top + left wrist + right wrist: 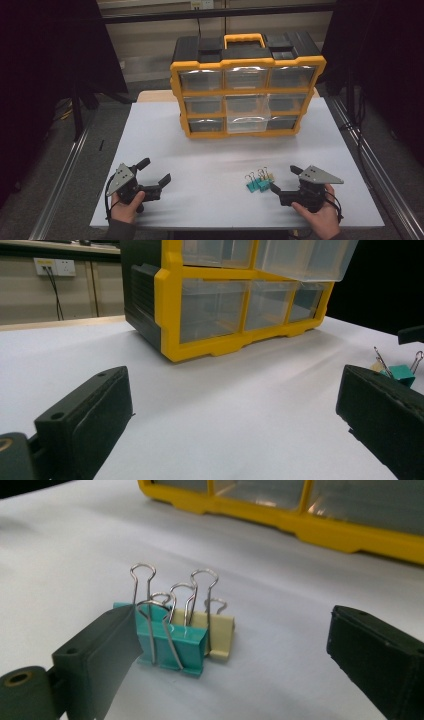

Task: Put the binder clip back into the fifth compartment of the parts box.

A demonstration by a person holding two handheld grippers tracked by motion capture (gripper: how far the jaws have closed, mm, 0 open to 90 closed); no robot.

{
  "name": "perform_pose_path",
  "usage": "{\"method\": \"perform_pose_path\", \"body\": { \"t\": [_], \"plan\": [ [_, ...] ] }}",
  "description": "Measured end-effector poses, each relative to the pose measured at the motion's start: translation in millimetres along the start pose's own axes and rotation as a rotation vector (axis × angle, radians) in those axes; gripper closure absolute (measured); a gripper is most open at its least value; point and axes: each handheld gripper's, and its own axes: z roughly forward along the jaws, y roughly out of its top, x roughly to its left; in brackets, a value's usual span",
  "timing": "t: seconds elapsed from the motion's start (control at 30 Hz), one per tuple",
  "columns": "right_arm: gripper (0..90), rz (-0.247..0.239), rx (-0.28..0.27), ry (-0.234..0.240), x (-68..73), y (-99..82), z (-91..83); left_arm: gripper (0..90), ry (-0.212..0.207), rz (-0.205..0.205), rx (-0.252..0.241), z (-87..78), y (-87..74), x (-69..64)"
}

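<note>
Left gripper (156,176): jaws wide, nothing between them, parked near the table's (210,150) front-left, pointing toward 2 o'clock. Not in play; well apart from the clips.

Binder clips (259,182): a tight bunch, two teal and one cream touching side by side, handles up, at front-right of centre. The row's long axis runs roughly 9-to-3 in the high view.

Right gripper (283,179): jaws wide, holding nothing. Clips sit at its 10 o'clock, just off the tips. In the right gripper view the near jaw overlaps the teal clip (172,640) at the left, far jaw well clear to the right. This is the nearer hand by far.

My read: shift the right gripper toward 9 so the bunch centres between the jaws before closing.

Room: bare table all round the clips; front edge close at 6. Drawer cabinet (247,85) at 12, well apart, its middle drawer (248,116) looking pulled out.
</note>
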Motion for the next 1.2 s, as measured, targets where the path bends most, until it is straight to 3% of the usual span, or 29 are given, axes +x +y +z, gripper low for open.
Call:
{"method": "perform_pose_path", "body": {
  "t": [0.07, 0.1, 0.37, 0.67, 0.9, 0.93, 1.0, 1.13, 1.2],
  "plan": [
    [7.5, 0.010, 0.010, 0.003, 1.4, 0.1, 1.4, 1.5, 0.001, 0.006, 0.003, 0.0, 0.0, 0.3],
    [11.6, 0.024, 0.043, 0.018, 4.5, 0.6, 3.9, 1.6, 0.015, 0.006, 0.002, 0.4, 0.1, -0.4],
    [25.5, 0.031, 0.137, 0.069, 18.2, 2.9, 13.7, 1.6, -0.007, 0.006, 0.012, 4.6, -0.6, -2.0],
    [35.6, 0.033, 0.177, 0.072, 24.0, 4.9, 21.1, 1.6, 0.005, 0.007, 0.016, 4.4, -0.9, -2.5],
    [40.1, 0.030, 0.190, 0.028, 25.6, 6.1, 22.0, 1.6, 0.006, -0.005, 0.011, 4.6, -1.7, -3.5],
    [41.6, 0.021, 0.190, 0.023, 26.8, 6.1, 22.5, 1.7, 0.001, 0.030, 0.035, 2.8, -1.3, -1.2],
    [41.5, 0.009, 0.194, 0.023, 28.2, 6.1, 23.1, 1.7, -0.002, 0.042, 0.042, 2.5, -1.0, -0.5],
    [43.5, 0.000, 0.193, 0.016, 29.5, 5.8, 23.8, 1.7, -0.003, 0.003, 0.018, 6.1, -1.9, -2.9],
    [48.6, 0.009, 0.187, 0.026, 27.3, 5.7, 22.4, 1.7, -0.008, 0.002, 0.016, 6.5, -1.9, -2.6]
  ]
}}
